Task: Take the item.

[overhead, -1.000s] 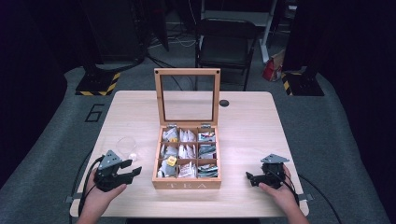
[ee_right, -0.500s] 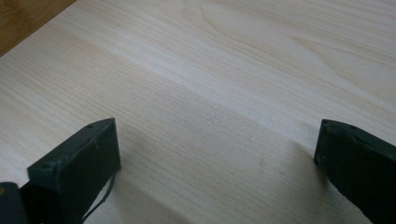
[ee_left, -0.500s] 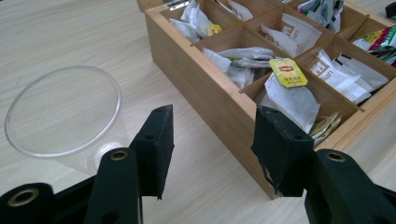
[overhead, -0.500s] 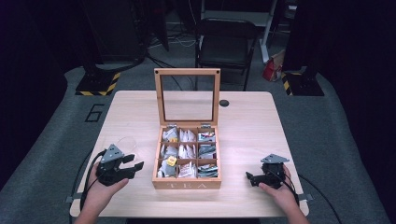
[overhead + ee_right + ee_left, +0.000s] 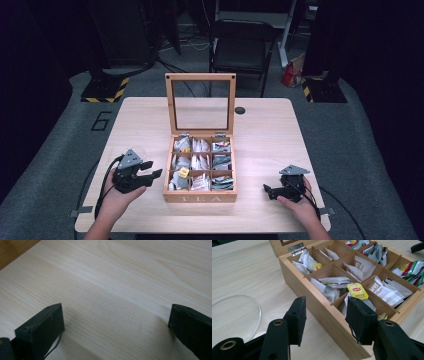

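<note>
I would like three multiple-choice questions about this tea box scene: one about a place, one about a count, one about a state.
1. Where is the left gripper?
A. beside the tea box's left wall
B. above the lid
C. behind the box

2. How many compartments has the box?
A. four
B. six
C. nine

3. How is the lid?
A. closed
B. standing open
C. lying on the table

Answers: 1 A, the high view shows it left of the box. 2 C, three rows of three. 3 B, the glass lid stands upright behind the compartments.
</note>
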`<action>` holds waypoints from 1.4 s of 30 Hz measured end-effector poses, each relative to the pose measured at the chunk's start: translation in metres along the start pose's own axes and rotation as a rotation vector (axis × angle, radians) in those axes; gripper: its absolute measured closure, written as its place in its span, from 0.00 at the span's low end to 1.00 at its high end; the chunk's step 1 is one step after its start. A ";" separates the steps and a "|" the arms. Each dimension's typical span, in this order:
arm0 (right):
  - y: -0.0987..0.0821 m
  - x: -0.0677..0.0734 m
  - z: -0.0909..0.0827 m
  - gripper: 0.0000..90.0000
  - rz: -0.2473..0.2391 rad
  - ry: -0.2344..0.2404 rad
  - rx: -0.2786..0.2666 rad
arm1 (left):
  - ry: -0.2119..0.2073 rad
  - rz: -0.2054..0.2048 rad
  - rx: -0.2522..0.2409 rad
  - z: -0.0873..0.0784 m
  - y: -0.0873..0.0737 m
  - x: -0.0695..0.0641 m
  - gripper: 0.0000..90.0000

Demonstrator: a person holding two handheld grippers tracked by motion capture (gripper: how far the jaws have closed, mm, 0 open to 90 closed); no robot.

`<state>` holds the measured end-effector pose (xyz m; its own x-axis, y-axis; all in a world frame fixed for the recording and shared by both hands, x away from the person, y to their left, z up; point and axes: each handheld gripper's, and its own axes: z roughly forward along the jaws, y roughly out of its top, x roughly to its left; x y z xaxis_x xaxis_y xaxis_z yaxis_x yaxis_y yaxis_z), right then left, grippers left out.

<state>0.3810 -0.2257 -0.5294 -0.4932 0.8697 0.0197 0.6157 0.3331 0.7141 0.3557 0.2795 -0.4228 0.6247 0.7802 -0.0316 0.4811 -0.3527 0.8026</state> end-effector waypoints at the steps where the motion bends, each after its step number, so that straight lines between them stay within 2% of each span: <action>1: 0.000 0.000 0.000 0.00 0.000 0.000 0.000 | -0.004 0.001 -0.006 0.002 0.002 -0.001 0.56; 16: 0.000 0.000 0.000 0.00 -0.003 0.003 -0.001 | -0.036 0.018 -0.006 0.014 0.012 -0.008 0.58; 32: 0.000 0.000 0.000 0.00 -0.003 0.004 -0.001 | -0.065 0.019 0.012 0.031 0.011 -0.015 0.61; 42: 0.000 -0.001 0.000 0.00 -0.009 0.006 -0.001 | -0.100 0.015 0.029 0.043 0.008 -0.019 0.65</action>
<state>0.3811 -0.2267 -0.5293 -0.5022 0.8646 0.0177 0.6109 0.3403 0.7149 0.3743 0.2395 -0.4419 0.6895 0.7199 -0.0799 0.4877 -0.3799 0.7860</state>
